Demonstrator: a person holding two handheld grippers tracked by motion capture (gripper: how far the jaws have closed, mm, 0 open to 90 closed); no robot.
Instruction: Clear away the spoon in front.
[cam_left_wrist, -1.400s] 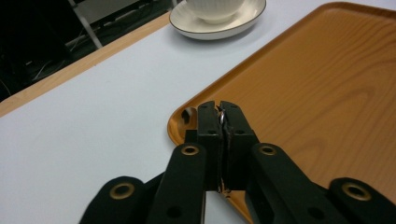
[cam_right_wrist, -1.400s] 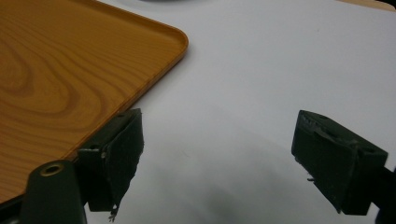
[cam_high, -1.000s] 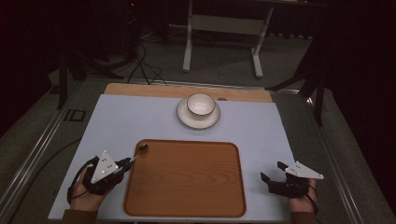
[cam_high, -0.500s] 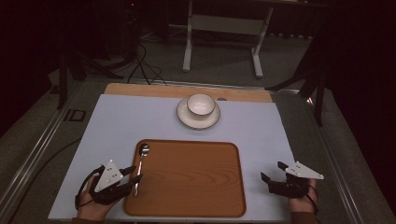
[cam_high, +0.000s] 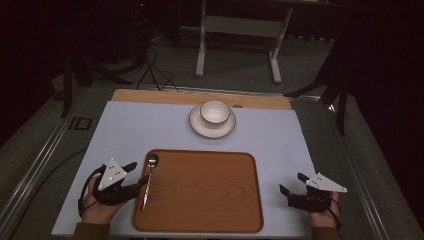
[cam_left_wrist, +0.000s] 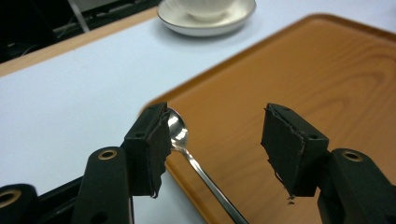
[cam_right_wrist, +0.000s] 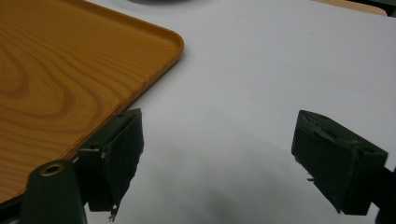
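A: Spoon lying along the left edge of the wooden tray, bowl end toward the far corner, handle running back toward the near side. Left gripper right beside it, jaws spread wide, nothing between them.

B: And from the left gripper view, spoon bowl tucked close behind the left pad, handle slanting down between the jaws across the tray rim. Not gripped.

A: Right gripper parked off the tray's right side on the pale table, also gaping, empty.

B: Best bet for a clean pick: centre both pads on the thin handle, not the bowl, come down low, close squarely. Thin, shiny metal, likely to pivot or slip if pinched off-centre.

A: Worth minding the tray rim too, since the handle seems to rest over it.

B: Hard to say whether resting on the rim or just inside. Handle's near end cut off at the bottom of the left gripper view.

A: Cup on its saucer well apart at the far side. Contents impossible to make out from here.
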